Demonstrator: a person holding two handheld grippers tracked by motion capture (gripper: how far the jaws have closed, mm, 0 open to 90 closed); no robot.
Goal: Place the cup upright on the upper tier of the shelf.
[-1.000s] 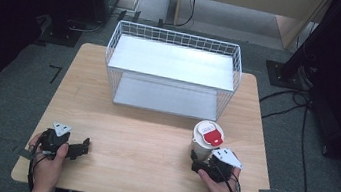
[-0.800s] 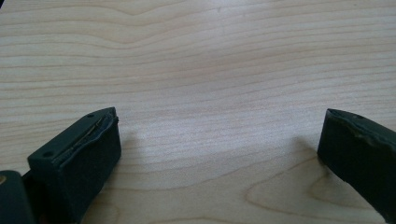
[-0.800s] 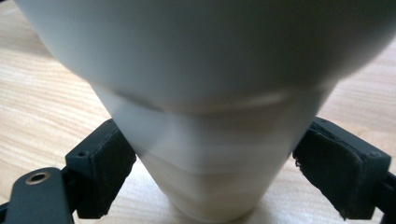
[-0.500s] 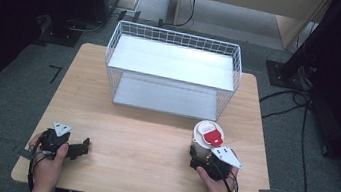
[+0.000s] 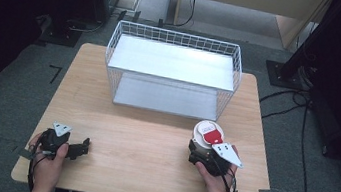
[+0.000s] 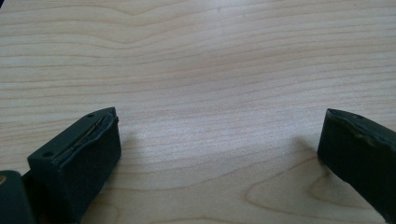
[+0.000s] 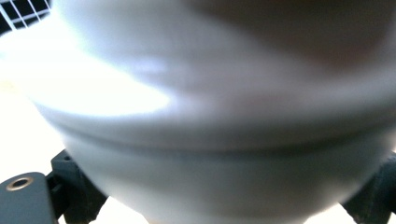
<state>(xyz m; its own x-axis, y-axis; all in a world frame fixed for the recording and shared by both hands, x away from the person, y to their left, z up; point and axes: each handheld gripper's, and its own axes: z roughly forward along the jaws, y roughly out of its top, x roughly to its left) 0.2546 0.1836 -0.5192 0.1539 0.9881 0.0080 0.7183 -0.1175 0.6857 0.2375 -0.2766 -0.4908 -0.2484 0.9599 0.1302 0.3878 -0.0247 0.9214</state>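
Observation:
A white cup with a red-and-white lid [image 5: 208, 131] stands on the wooden table [image 5: 142, 137] at the front right, just before the wire basket. My right gripper [image 5: 201, 147] holds it from the near side, jaws on either side of its lower body. In the right gripper view the blurred cup [image 7: 219, 116] sits very close between the two black fingers [image 7: 77, 186]. My left gripper [image 5: 83, 147] lies on the table at the front left, held by a hand. In the left gripper view its jaws [image 6: 219, 149] stand wide apart over bare wood.
A white wire basket [image 5: 176, 39] with a pale floor stands at the back middle of the table. Cables [image 5: 299, 101] trail on the dark floor to the right. Bare wood stretches between the two grippers.

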